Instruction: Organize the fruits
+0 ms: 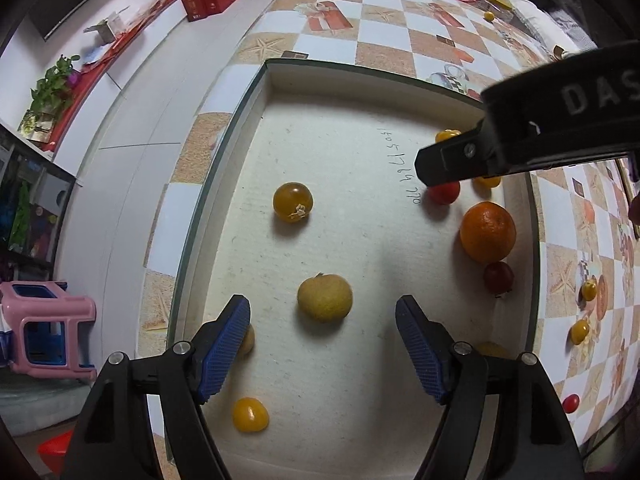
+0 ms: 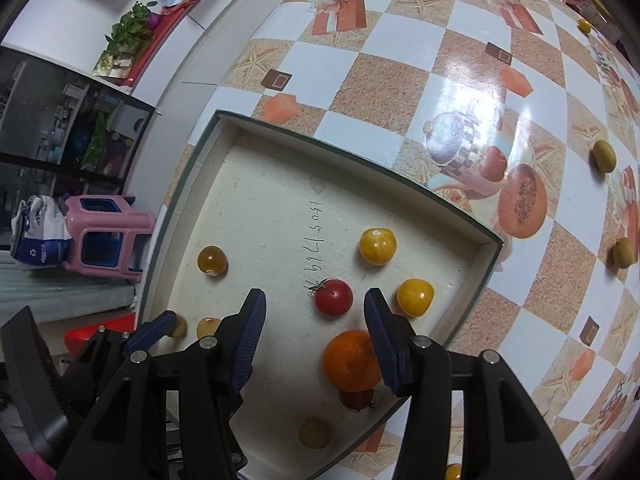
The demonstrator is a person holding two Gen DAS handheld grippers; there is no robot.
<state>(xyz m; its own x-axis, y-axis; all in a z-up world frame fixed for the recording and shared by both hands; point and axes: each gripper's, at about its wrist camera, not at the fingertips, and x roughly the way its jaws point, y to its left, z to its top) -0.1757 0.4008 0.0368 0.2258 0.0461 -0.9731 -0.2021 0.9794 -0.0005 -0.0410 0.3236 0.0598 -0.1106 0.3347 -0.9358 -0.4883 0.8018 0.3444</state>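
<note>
- We see the bench (image 2: 384, 92) under a checked cover printed with gift boxes and starfish; a few small fruits lie loose on it outside the box.
- On it sits a shallow open box (image 1: 256, 92) with a pale floor, where a handwritten number runs in ink; we cannot read it with certainty.
- Our left tongs (image 1: 323, 342) hang wide open over the box floor, gripping nothing, with a tan round fruit (image 1: 325, 298) lying between the tips.
- Our right tongs (image 2: 316, 334) also gape open and empty above the box; seen from the left camera, their body shows the letters "DAS".
- An orange (image 2: 350, 360) lies near the box's right wall, just beside a right fingertip (image 2: 384, 340).
- A red tomato (image 2: 333, 297) sits between the right tips, with a yellow tomato (image 2: 415, 297) near it.
</note>
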